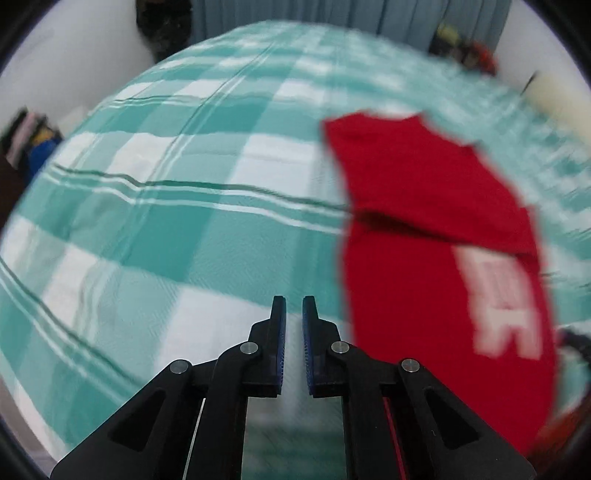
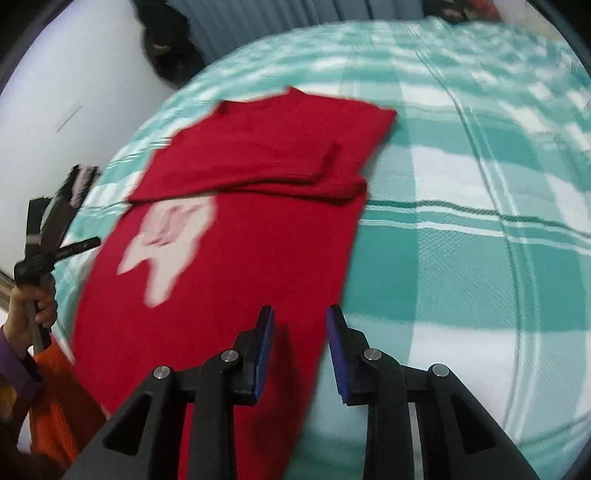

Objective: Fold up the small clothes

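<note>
A small red T-shirt [image 2: 240,236] with a white print lies on the teal-and-white checked bedspread [image 2: 461,258], its top part folded down over the body. It also shows in the left wrist view [image 1: 436,229] at the right. My right gripper [image 2: 300,314] is open and empty, just above the shirt's near right edge. My left gripper [image 1: 294,301] is nearly closed with a narrow gap, empty, over the bedspread [image 1: 166,221] left of the shirt. The left gripper also shows in the right wrist view [image 2: 55,221], held in a hand at the far left.
An orange garment [image 2: 55,398] lies at the bed's near left corner. Grey curtains [image 1: 369,14] and white walls stand behind the bed. Dark items [image 1: 162,26] and coloured items [image 1: 465,48] sit at the far edge. Clothes [image 1: 26,144] hang at the left.
</note>
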A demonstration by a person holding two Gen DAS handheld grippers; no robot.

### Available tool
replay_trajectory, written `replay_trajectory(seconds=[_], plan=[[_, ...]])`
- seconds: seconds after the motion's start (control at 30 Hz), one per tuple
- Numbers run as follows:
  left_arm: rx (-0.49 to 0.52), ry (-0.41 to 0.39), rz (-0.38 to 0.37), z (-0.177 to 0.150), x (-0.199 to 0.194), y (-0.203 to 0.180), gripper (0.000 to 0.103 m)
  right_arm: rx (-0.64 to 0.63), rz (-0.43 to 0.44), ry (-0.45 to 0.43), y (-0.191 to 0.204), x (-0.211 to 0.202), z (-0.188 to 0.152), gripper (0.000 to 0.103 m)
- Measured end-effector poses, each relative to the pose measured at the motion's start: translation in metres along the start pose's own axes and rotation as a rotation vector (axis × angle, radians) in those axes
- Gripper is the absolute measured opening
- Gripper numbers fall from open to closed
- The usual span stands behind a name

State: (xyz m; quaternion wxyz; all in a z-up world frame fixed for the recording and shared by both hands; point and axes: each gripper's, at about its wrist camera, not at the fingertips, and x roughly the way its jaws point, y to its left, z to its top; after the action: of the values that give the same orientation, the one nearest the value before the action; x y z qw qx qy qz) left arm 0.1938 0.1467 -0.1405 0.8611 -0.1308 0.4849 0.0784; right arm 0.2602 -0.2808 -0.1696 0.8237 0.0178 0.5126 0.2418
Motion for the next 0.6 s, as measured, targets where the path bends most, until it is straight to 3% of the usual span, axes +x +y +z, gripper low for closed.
replay_trajectory(seconds=[0.07,0.17,0.23,0.37,0.53,0.6], plan=[[0.039,-0.039,-0.076,-0.024,-0.027,-0.020,0.021,-0.066,0.036,-0.020,0.024,-0.016,-0.014,0.030],[0.118,0.005,-0.105,-0.066,-0.027,-0.048,0.022,-0.120,0.065,0.022,0.046,-0.009,-0.044,0.032],[0.141,0.078,-0.037,-0.099,-0.014,-0.052,0.022,-0.121,0.028,0.078,0.049,0.004,-0.069,0.032],[0.180,0.054,0.076,-0.139,-0.030,-0.045,0.018,-0.061,-0.006,0.042,0.033,-0.011,-0.114,0.032],[0.125,0.057,0.083,-0.147,-0.044,-0.031,0.024,0.067,-0.015,0.046,0.015,-0.027,-0.145,0.032],[0.080,0.030,0.063,-0.153,-0.057,-0.026,0.032,0.098,-0.018,0.028,0.013,-0.035,-0.146,0.032]])
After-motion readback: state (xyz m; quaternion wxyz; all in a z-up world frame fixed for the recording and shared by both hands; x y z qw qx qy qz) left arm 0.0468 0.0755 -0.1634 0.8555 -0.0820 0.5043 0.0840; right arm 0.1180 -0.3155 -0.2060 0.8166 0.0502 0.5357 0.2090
